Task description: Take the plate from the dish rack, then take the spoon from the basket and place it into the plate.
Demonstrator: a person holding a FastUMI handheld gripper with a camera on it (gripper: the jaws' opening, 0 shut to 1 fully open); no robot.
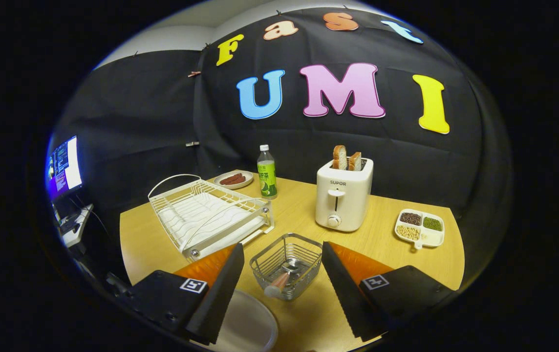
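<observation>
Wide apart, the tongs (pixel 283 274) hold nothing, and their two black fingers (pixel 221 288) hang over the wooden bench (pixel 387 244). Between the fingers sits a wire basket (pixel 287 264) with the spoon (pixel 282 279) lying inside it. The white plate (pixel 250 325) rests flat on the bench, just by the left finger. Beyond that finger stands the white dish rack (pixel 208 215). Farther back, a toaster (pixel 343 195) holds two bread slices (pixel 347 159). A small dish (pixel 233 179) has sausages, and a split tray (pixel 419 227) holds beans.
</observation>
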